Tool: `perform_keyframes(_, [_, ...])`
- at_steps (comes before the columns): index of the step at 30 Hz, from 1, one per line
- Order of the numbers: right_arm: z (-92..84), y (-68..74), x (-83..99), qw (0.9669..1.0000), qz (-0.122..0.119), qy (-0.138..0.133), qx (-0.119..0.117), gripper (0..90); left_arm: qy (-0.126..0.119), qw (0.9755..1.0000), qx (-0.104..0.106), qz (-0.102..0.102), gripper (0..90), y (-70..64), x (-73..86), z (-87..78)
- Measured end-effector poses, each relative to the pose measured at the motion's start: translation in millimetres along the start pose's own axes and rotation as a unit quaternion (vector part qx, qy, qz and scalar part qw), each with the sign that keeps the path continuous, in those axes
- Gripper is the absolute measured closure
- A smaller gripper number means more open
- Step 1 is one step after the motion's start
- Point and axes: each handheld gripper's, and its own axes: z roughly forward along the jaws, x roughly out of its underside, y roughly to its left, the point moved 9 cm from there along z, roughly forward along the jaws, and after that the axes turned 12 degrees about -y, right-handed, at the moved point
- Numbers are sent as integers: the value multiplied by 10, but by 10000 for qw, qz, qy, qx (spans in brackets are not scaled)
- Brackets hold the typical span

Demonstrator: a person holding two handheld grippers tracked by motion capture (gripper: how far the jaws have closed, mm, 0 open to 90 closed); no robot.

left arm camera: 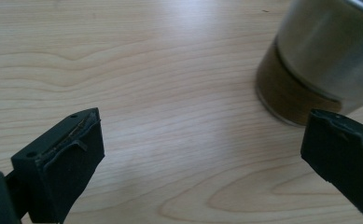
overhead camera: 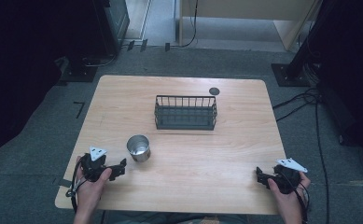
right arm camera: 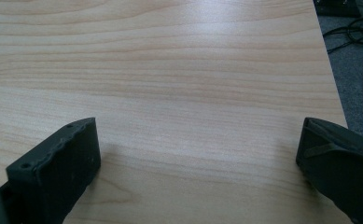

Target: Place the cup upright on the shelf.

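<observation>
Looks like a lab or recording room: bare wooden table (overhead camera: 184,154) on grey carpet (overhead camera: 39,140), cables (overhead camera: 305,100) trailing past its right edge, dark equipment stands (overhead camera: 109,23) behind.

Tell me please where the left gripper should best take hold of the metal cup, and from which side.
Grip the metal cup across its round side wall, coming level from the left gripper, which lies just beside it with jaws wide open. The cup stands upright, mouth up, with no handle visible, so the wall is probably steadier than the thin rim.

A metal cup (overhead camera: 138,148) is standing just beside the left tool (overhead camera: 118,169). A wire basket (overhead camera: 185,112) is sitting mid-table (overhead camera: 193,163).
</observation>
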Motion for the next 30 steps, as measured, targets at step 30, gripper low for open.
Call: perform_keyframes(30, [0,0,0,10000,1,0,0,0,28,9990,360,251,0,-423,-59,209])
